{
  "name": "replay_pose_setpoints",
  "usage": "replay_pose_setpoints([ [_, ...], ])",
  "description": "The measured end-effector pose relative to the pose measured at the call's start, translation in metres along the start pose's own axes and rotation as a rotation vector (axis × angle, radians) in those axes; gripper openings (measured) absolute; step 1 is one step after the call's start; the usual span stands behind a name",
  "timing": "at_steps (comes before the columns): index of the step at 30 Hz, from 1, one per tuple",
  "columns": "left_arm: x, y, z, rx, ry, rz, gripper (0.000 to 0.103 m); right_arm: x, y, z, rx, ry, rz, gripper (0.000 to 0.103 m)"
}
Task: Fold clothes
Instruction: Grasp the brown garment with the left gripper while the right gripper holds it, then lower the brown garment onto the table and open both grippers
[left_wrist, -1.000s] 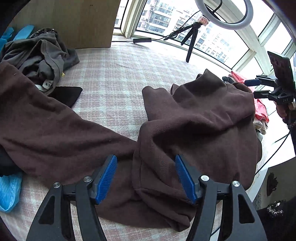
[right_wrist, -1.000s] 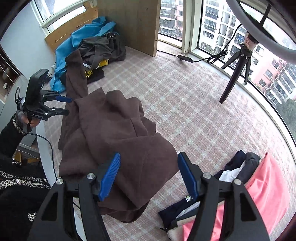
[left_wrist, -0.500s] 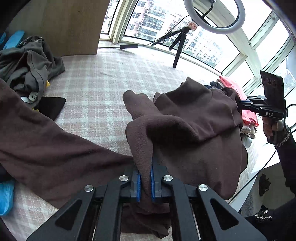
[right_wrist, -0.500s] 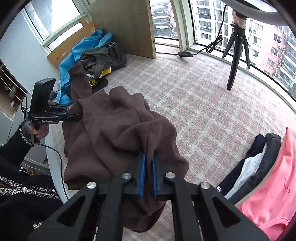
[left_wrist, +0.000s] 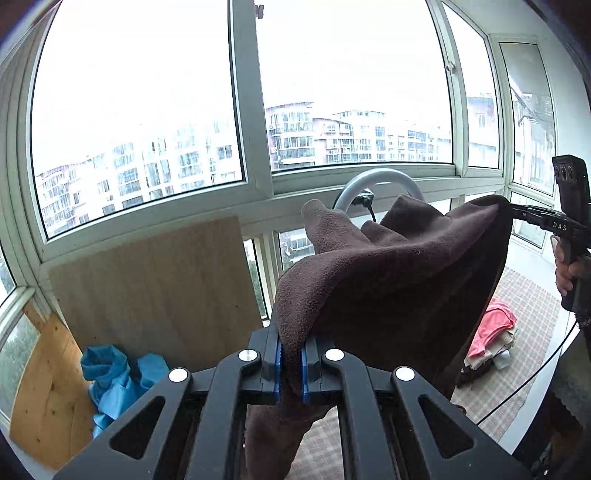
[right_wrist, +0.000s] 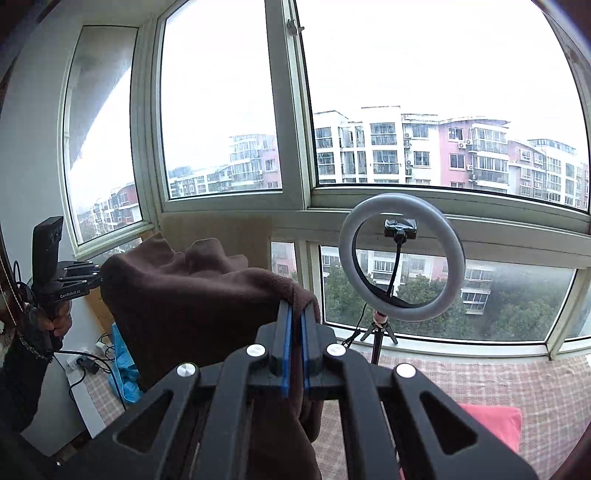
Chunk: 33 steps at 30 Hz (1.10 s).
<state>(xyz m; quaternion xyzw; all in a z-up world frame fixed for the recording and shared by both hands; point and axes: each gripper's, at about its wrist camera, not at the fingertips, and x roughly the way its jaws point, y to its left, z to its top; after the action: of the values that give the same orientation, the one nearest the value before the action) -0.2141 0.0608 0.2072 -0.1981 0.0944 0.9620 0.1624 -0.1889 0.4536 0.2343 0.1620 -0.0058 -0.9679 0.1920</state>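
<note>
A dark brown fleece garment (left_wrist: 399, 273) hangs in the air, stretched between both grippers. My left gripper (left_wrist: 291, 354) is shut on one edge of it, the cloth pinched between the blue pads. My right gripper (right_wrist: 294, 332) is shut on the opposite edge of the brown garment (right_wrist: 192, 299). In the left wrist view the right gripper (left_wrist: 513, 212) shows at the far right, gripping the cloth's upper corner. In the right wrist view the left gripper (right_wrist: 98, 275) shows at the far left, with a hand around its handle. The lower part of the garment drops out of sight behind the grippers.
A ring light (right_wrist: 402, 258) on a tripod stands by the window. A folded pink garment (left_wrist: 493, 326) lies on the checked surface (left_wrist: 532, 295) at right. Blue cloth (left_wrist: 110, 376) lies at left below a wooden board (left_wrist: 155, 288). Cables and a power strip (right_wrist: 86, 363) sit low left.
Both grippers closed on the brown garment as it lay on the checked surface, then rose sharply and tilted up. The garment now hangs in the air against the windows.
</note>
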Motion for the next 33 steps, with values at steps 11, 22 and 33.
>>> replay_pose_setpoints([
  [11,-0.141,-0.006,0.049,0.183,-0.216,0.071,0.006,-0.133,0.095,0.044,-0.123,-0.230,-0.169,0.004],
  [22,-0.034,0.011,0.018,0.150,0.001,0.062,0.006,-0.049,0.068,0.021,-0.084,-0.098,-0.183,0.004],
  [33,0.299,0.021,-0.159,0.018,0.607,0.107,0.020,0.266,-0.071,-0.149,0.166,0.540,-0.184,0.006],
])
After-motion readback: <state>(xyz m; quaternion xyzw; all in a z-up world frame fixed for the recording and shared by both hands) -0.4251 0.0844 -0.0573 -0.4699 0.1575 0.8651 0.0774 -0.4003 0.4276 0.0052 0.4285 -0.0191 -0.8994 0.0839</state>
